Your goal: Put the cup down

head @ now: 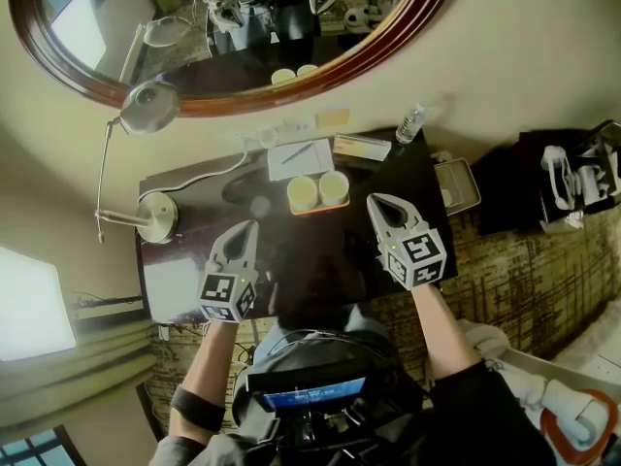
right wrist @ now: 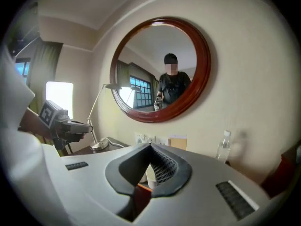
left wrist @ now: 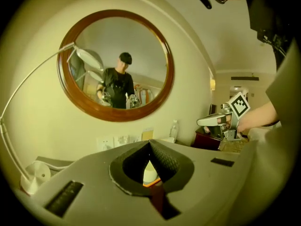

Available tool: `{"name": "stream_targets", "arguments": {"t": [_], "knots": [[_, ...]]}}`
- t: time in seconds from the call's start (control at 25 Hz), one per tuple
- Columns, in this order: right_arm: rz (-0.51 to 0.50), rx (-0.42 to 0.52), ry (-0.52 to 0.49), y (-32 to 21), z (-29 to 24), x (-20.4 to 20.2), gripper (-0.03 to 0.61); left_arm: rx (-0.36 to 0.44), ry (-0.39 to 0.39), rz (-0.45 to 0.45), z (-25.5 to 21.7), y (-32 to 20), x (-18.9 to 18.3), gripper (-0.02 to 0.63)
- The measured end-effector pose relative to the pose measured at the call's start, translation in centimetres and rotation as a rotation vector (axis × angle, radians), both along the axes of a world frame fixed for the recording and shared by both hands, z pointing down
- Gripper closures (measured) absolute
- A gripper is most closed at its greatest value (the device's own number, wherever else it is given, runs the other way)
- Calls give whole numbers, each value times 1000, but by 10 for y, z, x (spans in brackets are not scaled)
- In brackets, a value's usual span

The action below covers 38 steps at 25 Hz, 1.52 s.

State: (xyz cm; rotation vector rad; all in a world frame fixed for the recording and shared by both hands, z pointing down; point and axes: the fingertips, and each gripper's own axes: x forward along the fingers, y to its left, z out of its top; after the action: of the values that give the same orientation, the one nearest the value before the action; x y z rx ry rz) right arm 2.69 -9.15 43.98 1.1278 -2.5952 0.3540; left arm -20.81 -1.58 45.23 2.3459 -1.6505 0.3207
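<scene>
— Fingers (left wrist: 164, 161) on the left gripper (left wrist: 149, 142): what do you read?
— Tips pressed together, nothing held. My right gripper (right wrist: 150, 147) reads the same: closed, empty. Both hover over the front half of the table (head: 408, 178), one toward the left edge, the other toward the right edge.
— Cups?
— Two pale cups (head: 302, 193), upright, just beside each other on an orange tray (head: 315, 210), mid-table toward the back edge. Apart from both grippers, with bare dark tabletop between.
— Around them?
— Notepad (head: 286, 163) with a pen (head: 296, 151) just behind the tray. Lamp base (head: 155, 216) at the left edge. Water bottle (head: 410, 124) at the back-right corner. White sheet (head: 175, 287) at the front-left corner, beside the left gripper. Round wood-framed mirror (head: 291, 93) on the wall beyond the back edge.
</scene>
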Motion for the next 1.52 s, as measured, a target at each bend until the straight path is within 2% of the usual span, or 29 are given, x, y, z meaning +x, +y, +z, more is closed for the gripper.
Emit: {"name": "stream_targets", "arguments": {"t": [0.2, 0.28, 0.4, 0.6, 0.76, 0.84, 0.96, 1.08, 1.16, 1.28, 1.52], "knots": [[-74, 177, -25, 10, -55, -15, 563, 123, -16, -14, -51, 4, 1, 609], [-85, 217, -21, 14, -67, -18, 561, 141, -14, -9, -66, 6, 7, 609], [-89, 233, 5, 15, -64, -20, 561, 147, -33, -1, -57, 8, 3, 609], [-67, 180, 50, 11, -36, -17, 555, 124, -33, 3, -53, 8, 7, 609], [-61, 117, 91, 3, -1, -16, 498, 102, -22, 8, -59, 6, 15, 609], [-71, 83, 119, -1, 19, -17, 411, 105, -47, 17, -47, 7, 10, 609], [-96, 35, 162, -7, 53, -21, 328, 74, -34, 15, -51, 5, 17, 609], [-127, 0, 212, -15, 87, -24, 186, 59, -41, 15, -41, 5, 17, 609], [-150, -33, 238, -21, 113, -26, 133, 47, -54, 22, -35, 5, 20, 609], [-166, -83, 261, -32, 149, -32, 115, 26, -69, 23, -28, 6, 22, 609], [-185, -122, 313, -59, 206, -41, 114, -28, -79, 24, -17, 6, 32, 609]]}}
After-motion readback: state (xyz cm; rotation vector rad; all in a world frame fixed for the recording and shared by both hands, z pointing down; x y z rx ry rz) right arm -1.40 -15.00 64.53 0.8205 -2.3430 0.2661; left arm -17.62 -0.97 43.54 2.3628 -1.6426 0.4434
